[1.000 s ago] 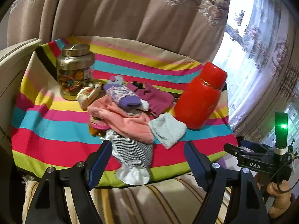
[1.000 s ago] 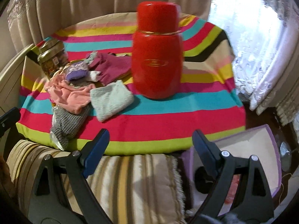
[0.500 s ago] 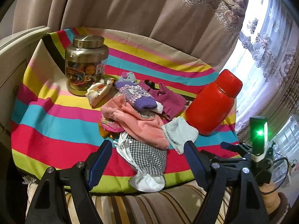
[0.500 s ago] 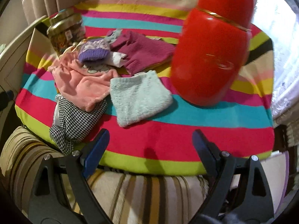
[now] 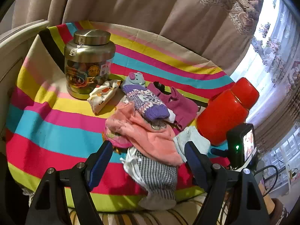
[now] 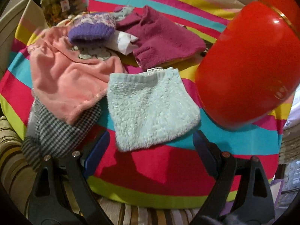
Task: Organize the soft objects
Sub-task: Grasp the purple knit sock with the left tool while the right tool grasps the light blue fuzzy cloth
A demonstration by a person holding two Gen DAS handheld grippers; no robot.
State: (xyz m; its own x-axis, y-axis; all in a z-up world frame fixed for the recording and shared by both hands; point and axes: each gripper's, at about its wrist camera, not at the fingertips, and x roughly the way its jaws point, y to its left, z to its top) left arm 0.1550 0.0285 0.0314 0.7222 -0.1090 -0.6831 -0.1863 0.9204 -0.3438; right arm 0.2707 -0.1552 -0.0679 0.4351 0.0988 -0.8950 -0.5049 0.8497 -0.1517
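Left gripper (image 5: pixel 148 161): fingers spread wide, nothing between them, poised above the near end of the clothing pile. Right gripper (image 6: pixel 150 150): fingers spread wide, empty, poised just short of the pale blue fleece piece.

Landmark: red flask (image 5: pixel 227 110), tilted in both views, standing on the striped cloth (image 5: pixel 56 123) that covers the round worktop.

Items, near to far:
- Striped cushion (image 6: pixel 11 150), below the near edge of the cloth, nearer than the flask.
- Checked garment (image 5: pixel 155 170), black-and-white with a white hem, hanging over the near edge of the cloth, left of and nearer than the flask.
- Pale blue fleece piece (image 6: pixel 150 105), lying flat just left of the flask base, its label edge turned away from the right gripper.
- Pink fleece garment (image 5: pixel 150 133), left of the flask, lying over the checked garment and beside the blue piece.
- Purple patterned knit piece (image 5: pixel 148 101), on top of the pink garment, left of the flask.
- Magenta fleece garment (image 6: pixel 161 37), left of the flask and beyond the blue piece, with a white scrap (image 6: pixel 125 43) at its near-left edge.
- White printed cloth bundle (image 5: pixel 103 95), well left of the flask.
- Gold-lidded jar (image 5: pixel 88 63), upright, farthest left of the flask, just behind the printed bundle.
- Curtain (image 5: pixel 131 9), behind the worktop.
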